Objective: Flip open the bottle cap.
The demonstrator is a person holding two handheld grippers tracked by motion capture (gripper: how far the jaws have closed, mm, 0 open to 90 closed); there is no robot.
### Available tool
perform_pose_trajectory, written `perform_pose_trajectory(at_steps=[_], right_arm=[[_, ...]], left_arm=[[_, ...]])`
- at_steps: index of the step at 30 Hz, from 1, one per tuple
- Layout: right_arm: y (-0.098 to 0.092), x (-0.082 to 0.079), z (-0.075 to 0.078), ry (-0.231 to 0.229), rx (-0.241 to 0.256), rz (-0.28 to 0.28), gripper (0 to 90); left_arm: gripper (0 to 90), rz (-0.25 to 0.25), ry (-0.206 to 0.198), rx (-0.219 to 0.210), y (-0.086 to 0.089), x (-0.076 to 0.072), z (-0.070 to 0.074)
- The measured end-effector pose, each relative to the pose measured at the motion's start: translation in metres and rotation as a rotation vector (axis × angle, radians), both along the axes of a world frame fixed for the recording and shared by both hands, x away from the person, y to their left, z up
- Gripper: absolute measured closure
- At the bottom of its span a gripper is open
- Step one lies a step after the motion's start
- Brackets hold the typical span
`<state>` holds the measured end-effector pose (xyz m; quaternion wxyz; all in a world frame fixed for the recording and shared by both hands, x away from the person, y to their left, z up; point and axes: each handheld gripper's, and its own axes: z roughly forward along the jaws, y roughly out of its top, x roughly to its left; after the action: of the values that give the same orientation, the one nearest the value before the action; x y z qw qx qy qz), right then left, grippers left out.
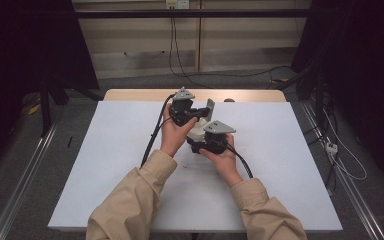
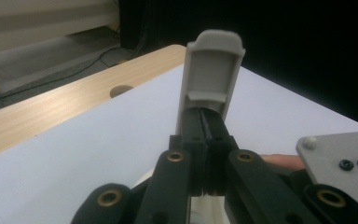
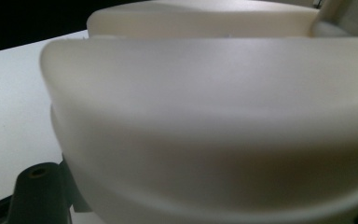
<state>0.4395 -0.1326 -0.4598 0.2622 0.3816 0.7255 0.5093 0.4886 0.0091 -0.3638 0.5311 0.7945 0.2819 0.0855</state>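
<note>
Two tools meet over the middle of the white sheet (image 1: 105,165) that covers the bench (image 1: 130,94), and between them sits one pale plastic box (image 1: 198,131) with a grey hinged lid (image 1: 209,107). Left tool (image 1: 194,113) is up at the far side of the box; in the left gripper view its black jaws are pressed together on the lower edge of that lid (image 2: 212,70), which stands upright, open face toward the camera. Right tool (image 1: 211,141) is on the near side of the box, tucked under the person's right hand (image 1: 223,157). From the right gripper view the cream body of the box (image 3: 214,116) sits hard against the camera, blurred, with one black jaw just beside its lower left corner; whether those jaws are clamped on it cannot be told. Left hand (image 1: 173,132) wraps the left tool's handle, just beside the box. Cables (image 1: 152,135) trail back from both tools toward the person's beige sleeves (image 1: 135,200).
</note>
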Motion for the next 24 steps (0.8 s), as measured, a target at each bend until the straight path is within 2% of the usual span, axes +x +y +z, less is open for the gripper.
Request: perform_pose_trajectory(at_steps=[12, 19, 24], right_arm=[[0.0002, -0.0002, -0.0001, 0.002, 0.001, 0.001, 18.8], [-0.0006, 0.0006, -0.0003, 0.005, 0.009, -0.001, 18.8], [-0.0004, 0.0006, -0.0005, 0.001, 0.005, 0.003, 18.8]], left_arm=[[90.0, 0.000, 0.009, 0.014, -0.0045, 0.0047, -0.0075], [90.0, -0.005, 0.004, 0.050, -0.0052, 0.0050, -0.0094], [90.0, -0.003, 0.004, 0.047, -0.0055, 0.0053, -0.0087]])
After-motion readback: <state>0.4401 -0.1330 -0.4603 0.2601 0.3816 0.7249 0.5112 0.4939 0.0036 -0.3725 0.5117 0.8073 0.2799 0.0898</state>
